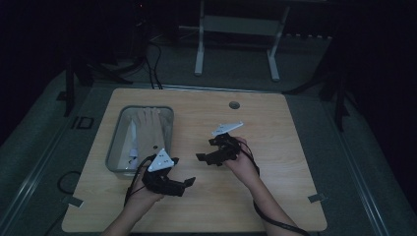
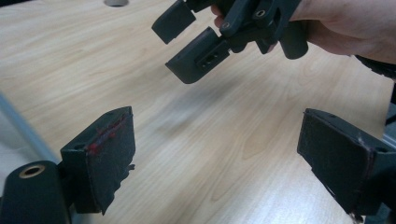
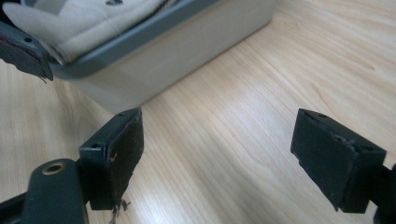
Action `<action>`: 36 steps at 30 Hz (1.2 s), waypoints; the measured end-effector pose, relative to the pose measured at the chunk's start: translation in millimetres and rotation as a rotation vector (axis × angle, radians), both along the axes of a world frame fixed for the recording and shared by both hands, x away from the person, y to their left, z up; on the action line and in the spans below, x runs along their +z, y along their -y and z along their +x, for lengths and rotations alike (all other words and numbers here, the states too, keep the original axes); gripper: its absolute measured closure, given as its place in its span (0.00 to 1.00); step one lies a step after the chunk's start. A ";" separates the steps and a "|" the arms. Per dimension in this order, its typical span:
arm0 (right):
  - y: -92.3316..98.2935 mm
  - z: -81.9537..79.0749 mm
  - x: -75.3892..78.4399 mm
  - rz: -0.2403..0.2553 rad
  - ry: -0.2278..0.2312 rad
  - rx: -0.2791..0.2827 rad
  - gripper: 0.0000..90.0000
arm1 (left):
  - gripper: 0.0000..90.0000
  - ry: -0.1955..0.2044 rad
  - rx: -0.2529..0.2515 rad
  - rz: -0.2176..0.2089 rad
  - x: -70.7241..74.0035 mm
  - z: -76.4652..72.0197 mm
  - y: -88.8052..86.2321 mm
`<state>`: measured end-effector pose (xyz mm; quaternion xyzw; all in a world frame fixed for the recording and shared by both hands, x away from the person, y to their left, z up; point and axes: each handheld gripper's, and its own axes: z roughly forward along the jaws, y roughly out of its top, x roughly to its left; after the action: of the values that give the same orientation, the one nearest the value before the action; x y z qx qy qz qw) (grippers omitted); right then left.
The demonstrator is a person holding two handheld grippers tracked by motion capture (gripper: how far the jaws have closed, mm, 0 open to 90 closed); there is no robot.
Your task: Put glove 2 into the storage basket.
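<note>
Both grippers hover empty over desk [image 1: 275, 196]. Left gripper [image 1: 183, 185] jaws spread; right gripper [image 1: 205, 158] jaws spread. Likely approach step: next, reach glove [image 1: 149, 132] in grey bin [image 1: 114, 142].

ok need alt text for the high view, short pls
A person's two hands hold black grippers over a wooden table, jaws open and empty: the left gripper beside a clear bin holding a beige glove, the right gripper near the table's middle. The room around is dark.
</note>
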<state>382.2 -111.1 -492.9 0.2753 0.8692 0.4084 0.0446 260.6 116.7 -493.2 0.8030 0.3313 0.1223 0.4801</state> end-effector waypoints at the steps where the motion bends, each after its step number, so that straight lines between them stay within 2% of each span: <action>1: 2.2 -0.7 -2.0 -0.006 0.002 0.002 0.19 | 0.13 -0.001 -0.009 0.003 -1.7 -0.2 2.0; 5: 10.1 -3.9 -9.8 -0.012 0.000 -0.005 0.18 | 0.13 -0.007 -0.029 0.018 -10.0 0.1 9.3; 7: 14.2 -5.0 -14.7 -0.015 -0.005 -0.010 0.18 | 0.13 0.004 -0.034 0.023 -13.7 -0.4 11.9; 12: 25.1 -8.4 -26.9 -0.017 -0.008 -0.013 0.18 | 0.13 -0.016 -0.076 0.025 -24.2 0.5 19.0; 15: 32.3 -8.6 -34.8 -0.058 -0.005 -0.040 0.17 | 0.13 -0.024 -0.090 0.032 -30.0 1.6 22.6; 18: 38.8 -9.3 -40.7 -0.046 -0.022 -0.048 0.17 | 0.13 -0.036 -0.102 0.051 -36.4 2.7 25.9; 21: 46.1 -10.7 -46.7 -0.048 -0.008 -0.056 0.17 | 0.13 -0.047 -0.107 0.058 -42.7 3.6 28.8; 23: 50.3 -10.7 -50.5 -0.068 0.003 -0.064 0.17 | 0.13 -0.057 -0.116 0.058 -47.1 4.0 31.4; 26: 57.0 -11.9 -57.8 -0.064 -0.003 -0.056 0.17 | 0.13 -0.068 -0.129 0.069 -52.7 4.2 35.7; 29: 61.9 -15.4 -62.2 -0.066 0.010 -0.040 0.16 | 0.13 -0.078 -0.140 0.073 -56.1 4.7 38.1; 36: 74.3 -22.1 -67.1 -0.074 0.036 -0.029 0.16 | 0.13 -0.072 -0.156 0.073 -59.6 4.1 41.4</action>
<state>360.2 -185.4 -560.0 0.2787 0.8786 0.3801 0.0764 264.6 75.4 -552.8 0.8472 0.2800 0.0673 0.4465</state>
